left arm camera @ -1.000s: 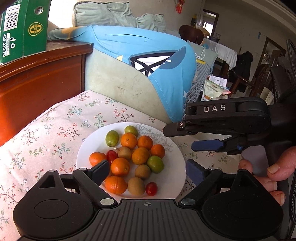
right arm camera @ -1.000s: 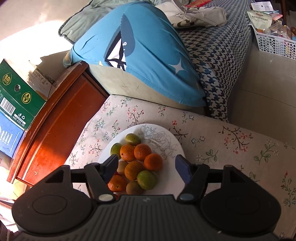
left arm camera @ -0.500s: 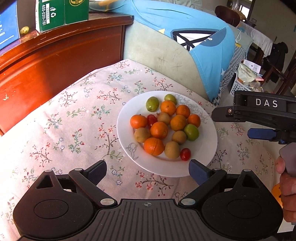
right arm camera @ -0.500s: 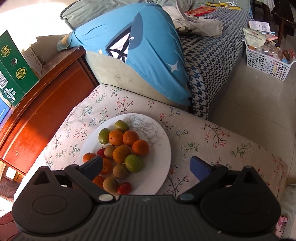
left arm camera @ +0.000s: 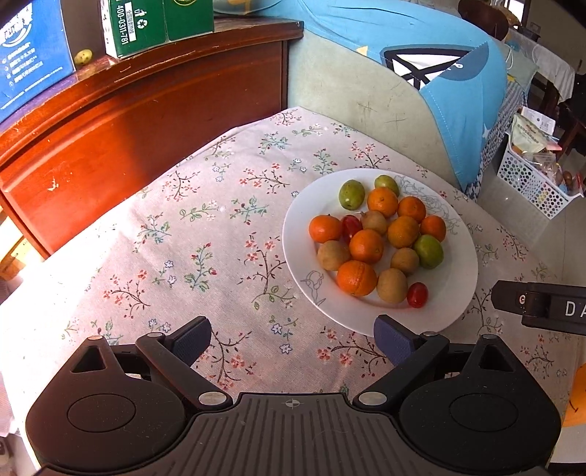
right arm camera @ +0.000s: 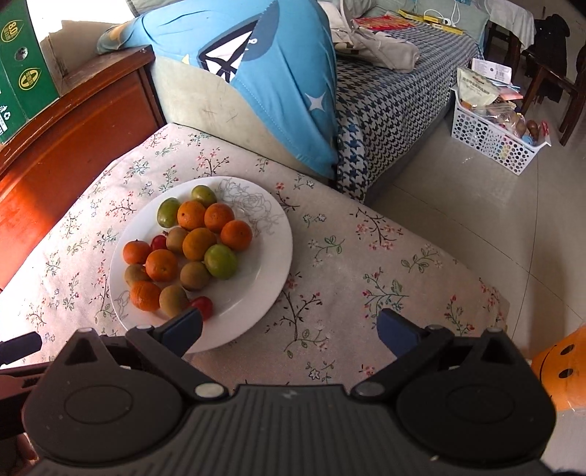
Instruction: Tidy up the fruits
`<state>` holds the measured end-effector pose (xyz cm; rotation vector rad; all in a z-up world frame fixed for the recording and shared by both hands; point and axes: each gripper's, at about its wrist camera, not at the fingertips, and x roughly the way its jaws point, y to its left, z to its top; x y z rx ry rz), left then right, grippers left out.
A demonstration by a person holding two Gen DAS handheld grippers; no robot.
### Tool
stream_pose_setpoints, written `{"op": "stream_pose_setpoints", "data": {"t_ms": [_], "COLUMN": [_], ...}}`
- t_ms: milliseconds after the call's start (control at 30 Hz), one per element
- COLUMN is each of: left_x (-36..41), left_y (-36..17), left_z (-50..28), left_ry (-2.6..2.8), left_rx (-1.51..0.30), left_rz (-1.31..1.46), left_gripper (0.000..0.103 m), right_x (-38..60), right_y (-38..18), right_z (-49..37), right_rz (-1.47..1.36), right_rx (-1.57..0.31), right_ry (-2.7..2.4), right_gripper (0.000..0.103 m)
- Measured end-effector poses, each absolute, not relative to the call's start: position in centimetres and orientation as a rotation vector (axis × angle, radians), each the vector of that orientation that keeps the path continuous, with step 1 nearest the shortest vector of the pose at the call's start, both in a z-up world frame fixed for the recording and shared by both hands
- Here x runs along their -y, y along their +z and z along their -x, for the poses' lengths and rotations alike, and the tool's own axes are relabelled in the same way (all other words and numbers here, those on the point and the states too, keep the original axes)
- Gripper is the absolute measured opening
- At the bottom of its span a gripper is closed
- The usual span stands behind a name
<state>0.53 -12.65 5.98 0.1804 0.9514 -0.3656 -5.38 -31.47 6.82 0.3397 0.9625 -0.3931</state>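
My left gripper (left arm camera: pixel 293 342) sits at the bottom of its frame, jaws spread wide and holding nothing, above the floral tablecloth (left arm camera: pixel 205 234). My right gripper (right arm camera: pixel 289 329) is equally wide open and empty. The white plate (left arm camera: pixel 457 278), right of center in the left view, carries the piled fruits (left arm camera: pixel 377 238): oranges, kiwis, green fruits and small red tomatoes.

A glossy white ceramic-looking plate (left arm camera: pixel 462 293) sits on matt floral cloth (left arm camera: pixel 205 234), beside a polished wooden cabinet (left arm camera: pixel 110 121) bearing printed cardboard boxes (left arm camera: pixel 146 25)
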Motion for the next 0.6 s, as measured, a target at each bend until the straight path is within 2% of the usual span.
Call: {"op": "stream_pose_setpoints", "data": {"t_ms": [600], "left_x": [12.4], "left_y": [6.0], "left_z": [-1.9], "left_ry": [-0.289], "left_rx": [-0.964], "left_rz": [-0.168], "left_gripper": [0.097], "right_x": [30.1], "right_y": [5.1], "right_z": [4.5], "right_rz": [-0.294], "right_rx": [-1.050], "right_ry": [-0.388], "right_gripper": [0.101]}}
